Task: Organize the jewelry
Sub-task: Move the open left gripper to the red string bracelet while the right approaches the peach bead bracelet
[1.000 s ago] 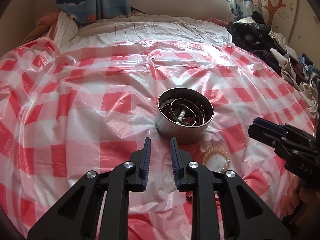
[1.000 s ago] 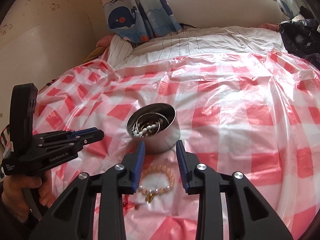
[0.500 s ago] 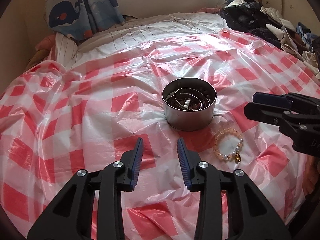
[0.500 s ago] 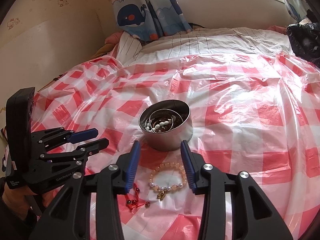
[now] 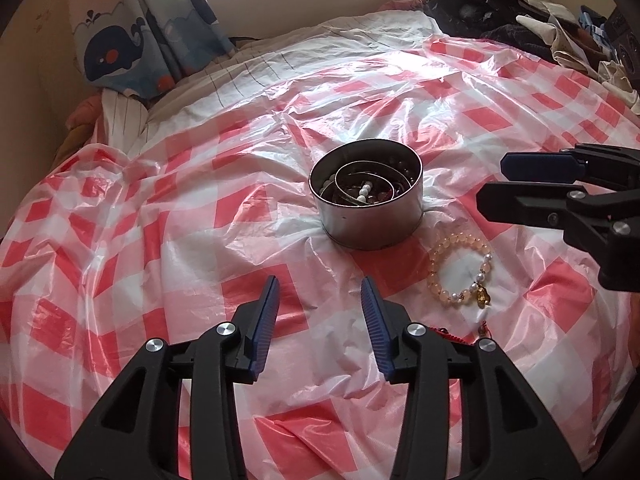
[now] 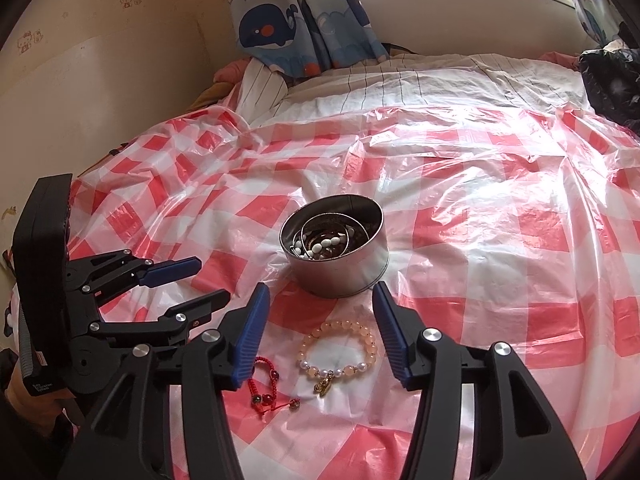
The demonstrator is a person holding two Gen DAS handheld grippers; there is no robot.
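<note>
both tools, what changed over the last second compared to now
Both have just been opening: the left tool and the right tool now stand with jaws clearly wider, nothing between the pads. Neither took hold of anything. The metal tin, peach bead bracelet and red cord bracelet lie unmoved on the checked plastic sheet.

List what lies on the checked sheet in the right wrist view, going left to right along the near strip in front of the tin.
Left gripper → red cord bracelet → peach bead bracelet, which lies between the open right gripper's fingers.
</note>
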